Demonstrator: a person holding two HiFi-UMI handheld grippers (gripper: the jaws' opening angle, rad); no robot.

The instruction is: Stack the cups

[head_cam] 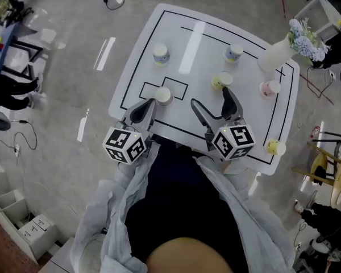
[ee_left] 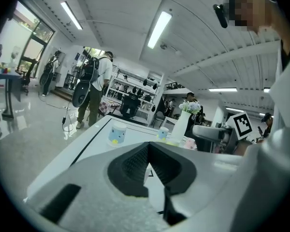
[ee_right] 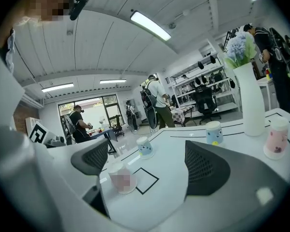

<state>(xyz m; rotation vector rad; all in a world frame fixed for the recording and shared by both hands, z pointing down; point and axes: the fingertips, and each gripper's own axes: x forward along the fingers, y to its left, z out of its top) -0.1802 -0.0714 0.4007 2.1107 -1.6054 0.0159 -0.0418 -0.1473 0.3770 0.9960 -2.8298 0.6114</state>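
Several paper cups stand apart on the white table (head_cam: 199, 44). Two blue cups (head_cam: 161, 53) (head_cam: 233, 52) are at the back. A yellow-green cup (head_cam: 221, 82) and a pink cup (head_cam: 269, 88) stand mid-right, and a yellow cup (head_cam: 275, 147) is at the right front edge. A pale pink cup (head_cam: 163, 95) (ee_right: 122, 179) sits just beyond my left gripper (head_cam: 143, 111) (ee_left: 147, 166), which is shut on nothing. My right gripper (head_cam: 216, 108) (ee_right: 150, 163) is open and empty, just short of the yellow-green cup.
A tall white vase with flowers (head_cam: 278, 53) (ee_right: 245, 100) stands at the table's back right. Black lines and a small rectangle (head_cam: 165, 87) mark the tabletop. People (ee_left: 94, 88), desks and shelves fill the room behind.
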